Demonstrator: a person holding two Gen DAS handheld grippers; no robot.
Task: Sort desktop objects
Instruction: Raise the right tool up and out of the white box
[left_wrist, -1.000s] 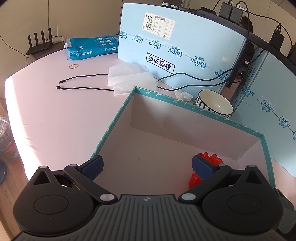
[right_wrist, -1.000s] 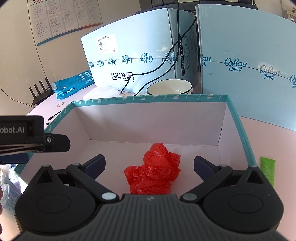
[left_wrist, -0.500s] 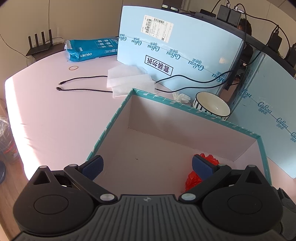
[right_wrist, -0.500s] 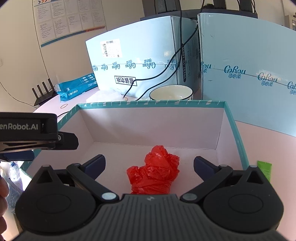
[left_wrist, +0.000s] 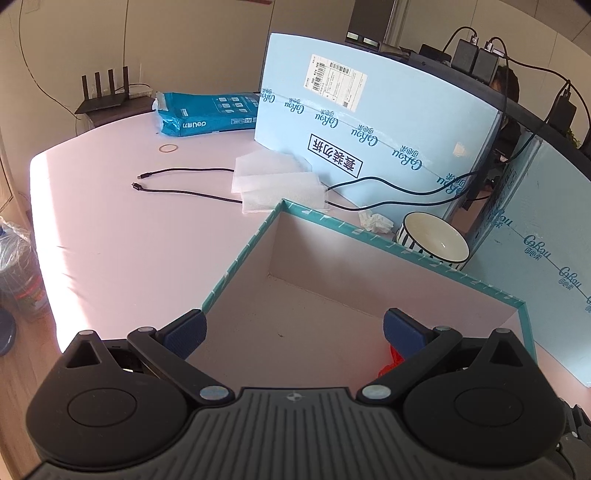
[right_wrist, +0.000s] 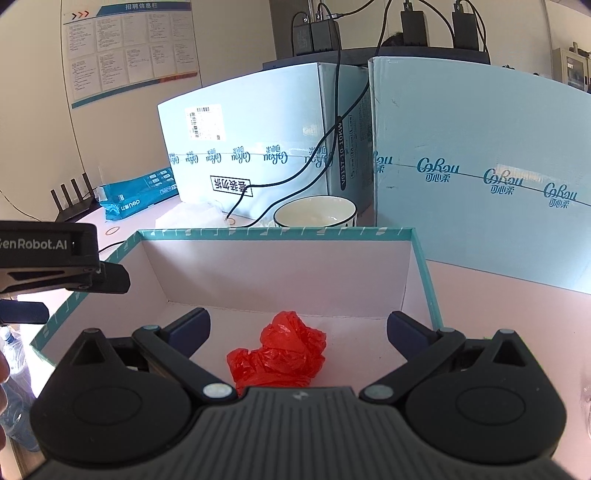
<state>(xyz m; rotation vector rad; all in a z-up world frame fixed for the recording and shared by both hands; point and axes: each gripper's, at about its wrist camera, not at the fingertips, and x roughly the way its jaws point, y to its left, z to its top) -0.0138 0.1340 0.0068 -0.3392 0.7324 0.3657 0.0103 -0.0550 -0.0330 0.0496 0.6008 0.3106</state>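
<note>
Both the right claw (right_wrist: 298, 326) and the left claw (left_wrist: 293, 328) are spread wide and hold nothing. A crumpled red bag (right_wrist: 282, 354) lies on the floor of the teal-rimmed box (right_wrist: 280, 232), between the right claw's fingers and just ahead of them.

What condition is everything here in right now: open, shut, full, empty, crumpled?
Left gripper: open, holding nothing.
Right gripper: open, holding nothing.
Box: open-topped, holds only the bag.
Red bag: crumpled, lying in the box.
Bowl: upright, empty.
Cable: loose, unplugged end.
</note>
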